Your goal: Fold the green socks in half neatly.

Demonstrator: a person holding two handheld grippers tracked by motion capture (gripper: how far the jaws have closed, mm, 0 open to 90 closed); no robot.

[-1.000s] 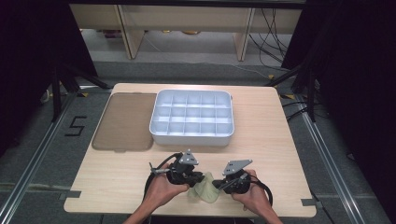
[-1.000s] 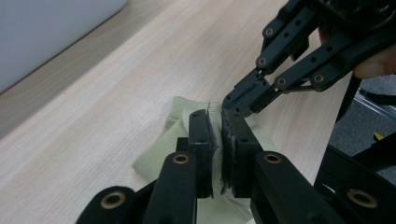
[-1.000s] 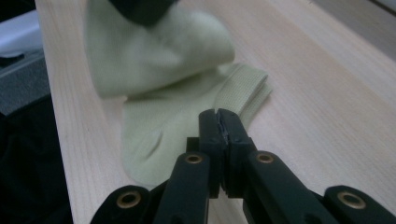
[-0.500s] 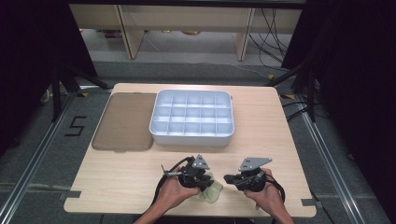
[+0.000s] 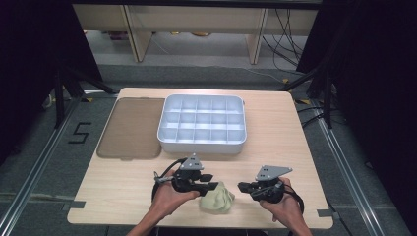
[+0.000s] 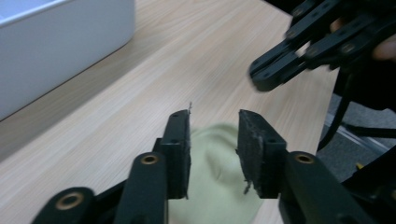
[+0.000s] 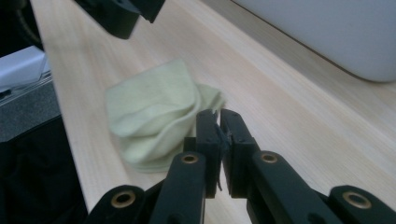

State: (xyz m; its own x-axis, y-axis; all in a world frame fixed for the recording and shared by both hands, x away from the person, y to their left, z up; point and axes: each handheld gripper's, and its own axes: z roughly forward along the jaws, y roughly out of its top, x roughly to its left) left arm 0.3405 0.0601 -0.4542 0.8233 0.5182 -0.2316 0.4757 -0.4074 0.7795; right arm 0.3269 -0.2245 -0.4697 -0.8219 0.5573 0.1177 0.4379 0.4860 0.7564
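Note:
A crumpled pale green cloth (image 5: 219, 200) lies near the table's front edge, between the two hands. My left gripper (image 5: 214, 186) hovers at the cloth's left edge. Its jaws have just been opening and now stand apart (image 6: 214, 122); the cloth (image 6: 215, 163) lies below the gap, and the pads do not press on it. My right gripper (image 5: 241, 187) is to the right of the cloth, shut (image 7: 218, 116) with nothing between its fingers. The cloth (image 7: 154, 107) lies just beyond its tips. Each gripper view also shows the other gripper farther off: the right gripper (image 6: 268, 77) and the left gripper (image 7: 126, 16).
A white tray (image 5: 201, 146) with several compartments stands at the middle of the table. A flat brown lid (image 5: 132, 128) lies to its left. Bare wood lies between the tray and the hands. The table's front edge is close behind the cloth.
The right gripper has let go of the cloth and drawn off to the right. The left gripper has opened, and the cloth now rests on the table.

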